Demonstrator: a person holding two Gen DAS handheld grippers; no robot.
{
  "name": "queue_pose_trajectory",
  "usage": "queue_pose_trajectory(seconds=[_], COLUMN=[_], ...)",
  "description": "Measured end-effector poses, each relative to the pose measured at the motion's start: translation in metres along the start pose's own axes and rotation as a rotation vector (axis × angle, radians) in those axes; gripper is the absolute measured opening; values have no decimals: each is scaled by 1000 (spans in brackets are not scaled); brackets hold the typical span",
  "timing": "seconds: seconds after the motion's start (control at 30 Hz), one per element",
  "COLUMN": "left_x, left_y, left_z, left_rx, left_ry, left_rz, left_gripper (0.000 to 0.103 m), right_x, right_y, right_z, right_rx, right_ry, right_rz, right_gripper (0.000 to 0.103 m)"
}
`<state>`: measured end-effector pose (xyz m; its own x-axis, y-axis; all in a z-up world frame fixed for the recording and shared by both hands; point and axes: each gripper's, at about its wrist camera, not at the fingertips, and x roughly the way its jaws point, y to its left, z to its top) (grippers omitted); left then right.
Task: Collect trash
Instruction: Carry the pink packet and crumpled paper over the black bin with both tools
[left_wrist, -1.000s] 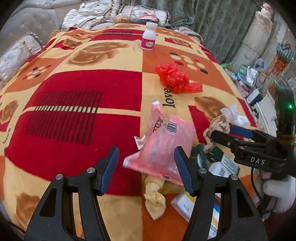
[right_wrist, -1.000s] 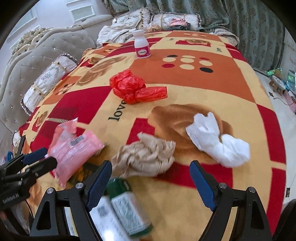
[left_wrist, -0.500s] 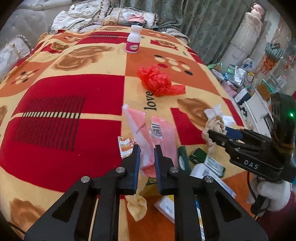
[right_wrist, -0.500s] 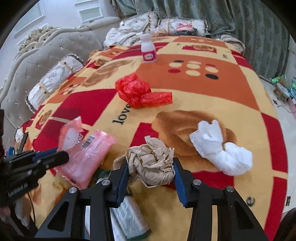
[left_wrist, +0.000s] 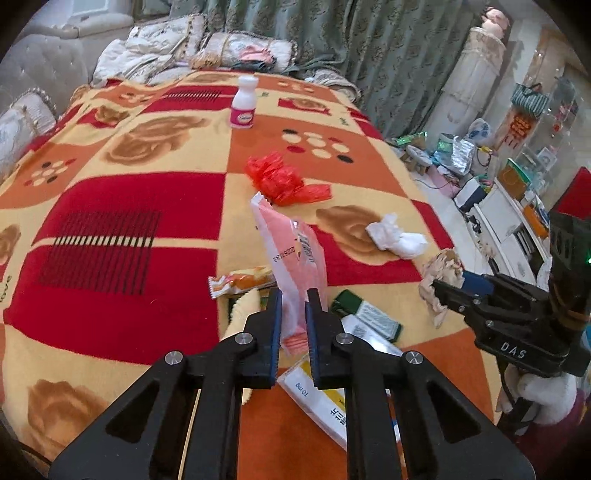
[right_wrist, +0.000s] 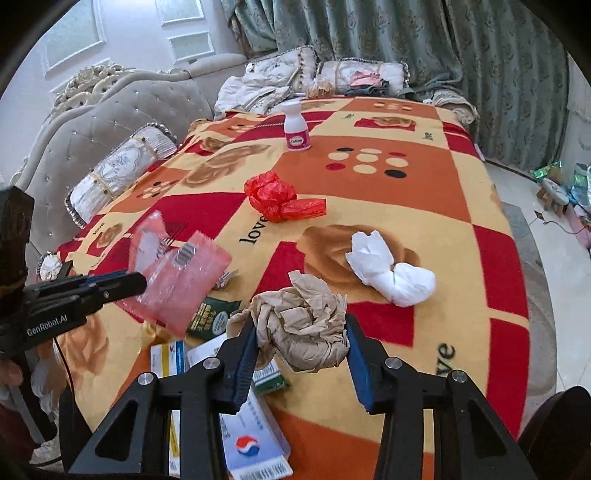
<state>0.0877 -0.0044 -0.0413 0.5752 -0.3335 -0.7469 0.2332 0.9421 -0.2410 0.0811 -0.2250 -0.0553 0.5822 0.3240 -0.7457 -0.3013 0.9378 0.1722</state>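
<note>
My left gripper (left_wrist: 293, 295) is shut on a pink plastic wrapper (left_wrist: 295, 251), which stands up from its jaws above the bed; the right wrist view shows the same pink wrapper (right_wrist: 177, 273) held off the blanket. My right gripper (right_wrist: 301, 328) is shut on a crumpled beige paper wad (right_wrist: 303, 332), lifted clear of the blanket; in the left wrist view the beige wad (left_wrist: 441, 267) hangs at the tips of the right gripper (left_wrist: 439, 286). A red plastic bag (right_wrist: 280, 197), a white tissue wad (right_wrist: 388, 269) and a white bottle with a pink label (right_wrist: 295, 127) lie further back.
Near the bed's front edge lie an orange snack wrapper (left_wrist: 240, 280), a green packet (left_wrist: 364, 314), a yellow wrapper (left_wrist: 243, 310) and white medicine boxes (right_wrist: 255, 435). Pillows (right_wrist: 118, 173) and a tufted headboard (right_wrist: 110, 110) line the left. Cluttered floor items (left_wrist: 461, 155) stand at the right.
Both grippers closed, the left on the pink wrapper and the right on the beige paper wad, and both lifted their loads off the blanket.
</note>
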Motion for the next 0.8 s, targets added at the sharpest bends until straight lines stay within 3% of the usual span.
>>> queue_pose_trajectory(seconds=[0.47,0.8], left_x=[-31,-19], left_y=[-43,-101], left_z=[18,16], left_rx=[59,127], left_ry=[-86,-62], left_rz=[-51,-141], left_gripper=[10,10], right_x=[-45,-67], right_y=[-11,-36], right_z=[-11,-29], right_rx=[6,38], right_ry=[-66,-73], right_rz=[-41,-92], right_gripper=[43,43])
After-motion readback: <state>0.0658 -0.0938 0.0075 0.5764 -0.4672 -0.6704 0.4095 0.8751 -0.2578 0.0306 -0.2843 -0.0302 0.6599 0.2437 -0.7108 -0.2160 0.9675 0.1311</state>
